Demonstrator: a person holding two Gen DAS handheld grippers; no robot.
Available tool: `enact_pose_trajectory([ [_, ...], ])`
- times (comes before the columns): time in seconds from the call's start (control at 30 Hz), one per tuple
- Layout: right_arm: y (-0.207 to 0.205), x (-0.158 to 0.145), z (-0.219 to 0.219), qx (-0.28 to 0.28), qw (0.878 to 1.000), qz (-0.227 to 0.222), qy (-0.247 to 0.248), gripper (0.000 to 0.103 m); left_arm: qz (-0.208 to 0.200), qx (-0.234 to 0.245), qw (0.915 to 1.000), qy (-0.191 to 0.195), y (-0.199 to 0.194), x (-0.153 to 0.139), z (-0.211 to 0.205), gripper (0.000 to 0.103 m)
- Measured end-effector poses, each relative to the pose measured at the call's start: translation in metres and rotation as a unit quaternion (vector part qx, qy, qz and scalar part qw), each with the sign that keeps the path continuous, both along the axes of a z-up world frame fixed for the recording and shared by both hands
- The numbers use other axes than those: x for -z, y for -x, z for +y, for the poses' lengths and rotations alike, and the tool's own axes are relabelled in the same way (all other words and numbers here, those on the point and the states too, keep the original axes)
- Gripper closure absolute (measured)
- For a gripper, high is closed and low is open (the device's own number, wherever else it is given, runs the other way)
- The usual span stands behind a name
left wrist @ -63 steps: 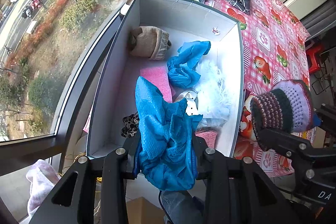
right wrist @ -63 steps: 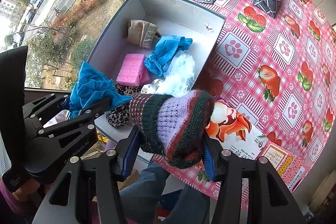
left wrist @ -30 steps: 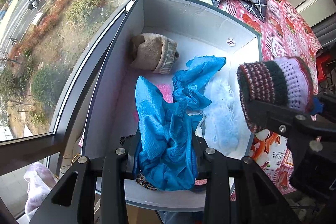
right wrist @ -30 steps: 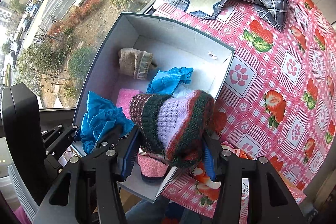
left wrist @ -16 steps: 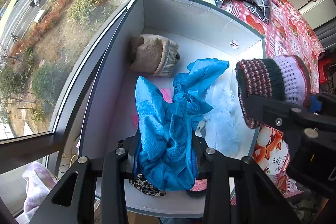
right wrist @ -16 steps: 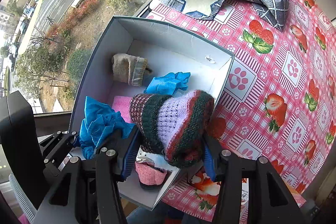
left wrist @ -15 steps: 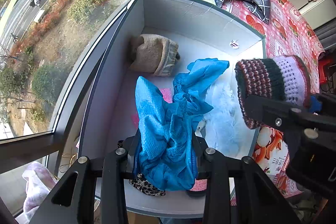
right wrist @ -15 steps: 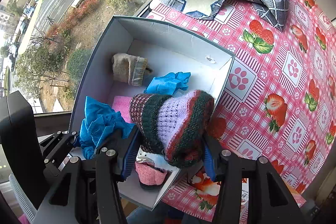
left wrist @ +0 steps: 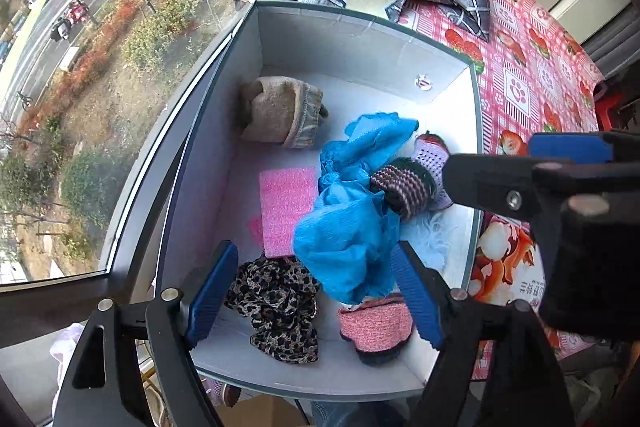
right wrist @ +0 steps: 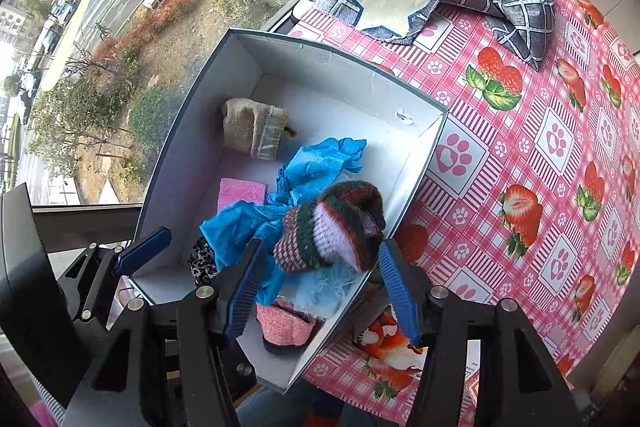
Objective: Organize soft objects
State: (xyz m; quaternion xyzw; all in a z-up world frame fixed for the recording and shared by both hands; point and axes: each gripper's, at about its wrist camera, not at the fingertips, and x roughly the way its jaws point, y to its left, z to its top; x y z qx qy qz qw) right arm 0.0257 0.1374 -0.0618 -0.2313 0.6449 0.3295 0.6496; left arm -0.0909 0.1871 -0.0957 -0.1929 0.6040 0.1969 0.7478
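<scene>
**Both items let go over the box**

My left gripper (left wrist: 312,291) and right gripper (right wrist: 320,283) both stand spread wide, gripping nothing. The blue cloth (left wrist: 348,227) and striped knit hat (right wrist: 332,227) lie in the white box (left wrist: 360,43), piled on other items. I'd lift straight up, so neither pad snags fabric.

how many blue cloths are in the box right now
2, though overlap makes it hard to be sure. One blue cloth lies near the left gripper; another blue cloth sits farther in, beside the striped knit hat. More may be hidden.
</scene>
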Motion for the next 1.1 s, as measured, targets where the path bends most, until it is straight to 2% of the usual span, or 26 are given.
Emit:
enact_pose_trajectory([
  [0.03,0.0,-0.003,-0.002,0.0,1.0,-0.013,-0.002,0.011,0.003,-0.004,1.0,-0.008,0.002,-0.002,0.001,0.021],
  [0.13,-0.001,-0.009,-0.007,0.003,1.0,-0.01,-0.015,0.002,0.002,-0.013,0.9994,-0.032,0.006,-0.009,0.002,0.021],
  [0.23,-0.001,-0.014,-0.013,0.014,0.999,0.001,-0.032,0.001,-0.001,-0.019,0.9991,-0.039,0.012,-0.014,0.003,0.021],
  [0.33,0.004,-0.02,-0.019,0.016,0.999,-0.002,-0.039,0.001,-0.004,-0.019,0.9995,-0.025,0.016,-0.016,0.003,0.021],
  [0.53,0.017,-0.024,-0.028,0.013,0.999,0.016,-0.036,0.001,0.002,-0.005,0.9998,-0.021,0.026,-0.019,-0.007,0.021],
  [1.1,0.03,-0.034,-0.044,0.029,0.999,0.009,-0.04,0.001,0.005,0.011,0.9995,-0.03,0.032,-0.025,-0.018,0.021],
])
